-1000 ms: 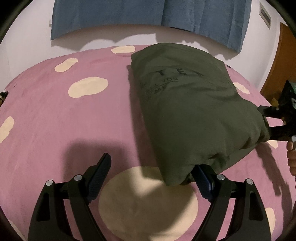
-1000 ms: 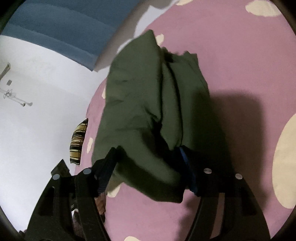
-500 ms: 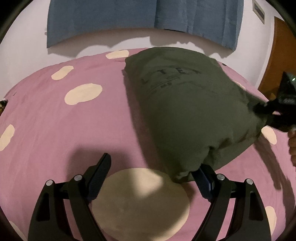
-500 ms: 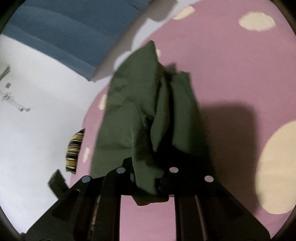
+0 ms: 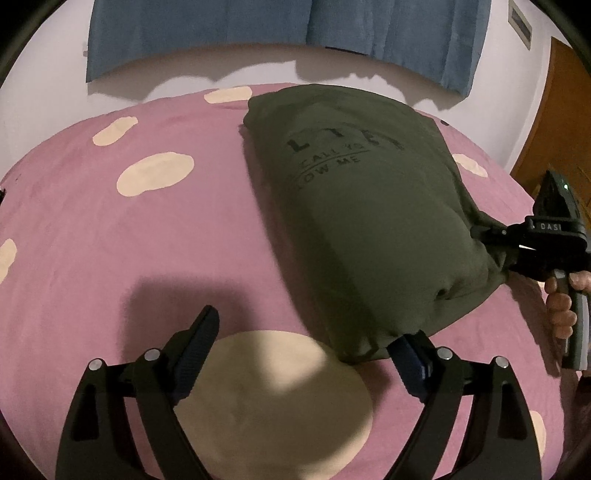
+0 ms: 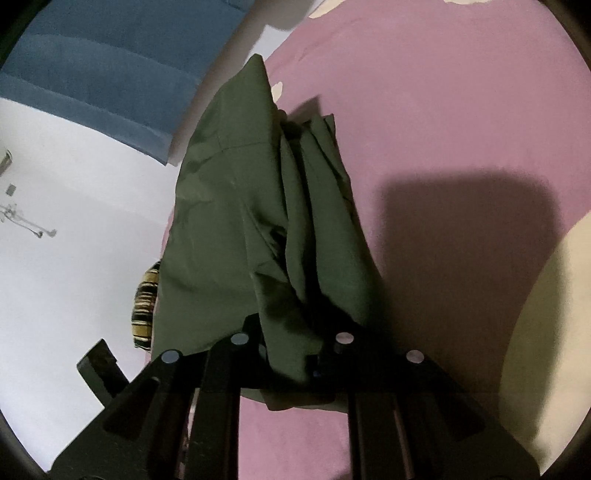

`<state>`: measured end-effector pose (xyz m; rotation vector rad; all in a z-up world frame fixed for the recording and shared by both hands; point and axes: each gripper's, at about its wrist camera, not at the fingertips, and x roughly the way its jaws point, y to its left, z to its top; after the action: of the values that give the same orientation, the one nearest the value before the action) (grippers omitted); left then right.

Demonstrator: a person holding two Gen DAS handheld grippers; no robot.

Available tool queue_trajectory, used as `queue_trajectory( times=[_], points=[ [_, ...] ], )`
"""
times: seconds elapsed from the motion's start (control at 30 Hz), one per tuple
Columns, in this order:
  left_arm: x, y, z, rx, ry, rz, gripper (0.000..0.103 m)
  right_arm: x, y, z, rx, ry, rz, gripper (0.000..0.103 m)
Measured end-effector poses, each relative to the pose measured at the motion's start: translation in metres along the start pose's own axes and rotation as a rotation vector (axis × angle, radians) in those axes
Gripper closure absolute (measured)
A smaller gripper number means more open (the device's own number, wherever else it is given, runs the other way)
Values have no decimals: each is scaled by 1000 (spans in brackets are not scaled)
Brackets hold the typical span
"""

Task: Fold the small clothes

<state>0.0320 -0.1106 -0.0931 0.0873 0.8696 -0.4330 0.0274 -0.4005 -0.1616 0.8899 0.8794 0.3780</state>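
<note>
One olive-green T-shirt (image 5: 369, 206) is seen, folded into a long bundle on a pink bedsheet (image 5: 129, 236) with cream spots; two grippers are in view, and one striped yellow-and-black item.

In the left wrist view, the left gripper (image 5: 306, 347) is seen at the bottom with its jaws wide apart. Nothing is held between them; the near corner of the T-shirt lies against the inner side of the right-hand finger (image 5: 410, 354), though whether it is touched cannot be told. Six cream spots (image 5: 155, 173) can be counted on the sheet, some of them cut off by the edge of the frame. The long axis of the T-shirt runs from the far middle of the bed toward the near right. Dark printed lettering (image 5: 332, 155) faces up; parts of it are lost in creases and cannot be read whole. Along the top, a blue curtain (image 5: 258, 33) is hung against a white wall. At the right, the right gripper (image 5: 480, 236) is clamped on the gathered end of the shirt, and the person's right hand (image 5: 561, 306) is partly cut off by the frame edge.

In the right wrist view, the striped item (image 6: 144, 306) at the left is half hidden behind the cloth. The T-shirt (image 6: 258, 221) is drawn up between the closed jaws, its layers bunched, and the fingertips are hidden by the fabric.
</note>
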Motion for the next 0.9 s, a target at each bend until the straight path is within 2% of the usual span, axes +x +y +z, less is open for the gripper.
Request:
queue_trajectory(
  times=[0.1,0.2,0.27,0.37,0.43,0.8,0.9],
  points=[
    [0,0,-1,-3,-2,7,16,-15,-17,-6,0,-22,28,88],
    [1,1,-2,-13,7,17,16,-32,-16,-12,-13,-84,80,73],
    [4,5,-2,-32,21,11,16,-40,-16,-18,-12,-125,131,47],
    [3,6,-3,-43,21,2,16,-52,-9,-21,-32,-164,155,21],
    [2,3,-3,-37,18,12,16,-57,-3,-26,-57,-179,142,16],
    [3,4,-5,-51,38,-2,16,-75,-6,-40,-10,-233,104,15],
    [-4,3,-8,-44,33,-40,16,-78,0,-39,-12,-248,96,15]
  ],
)
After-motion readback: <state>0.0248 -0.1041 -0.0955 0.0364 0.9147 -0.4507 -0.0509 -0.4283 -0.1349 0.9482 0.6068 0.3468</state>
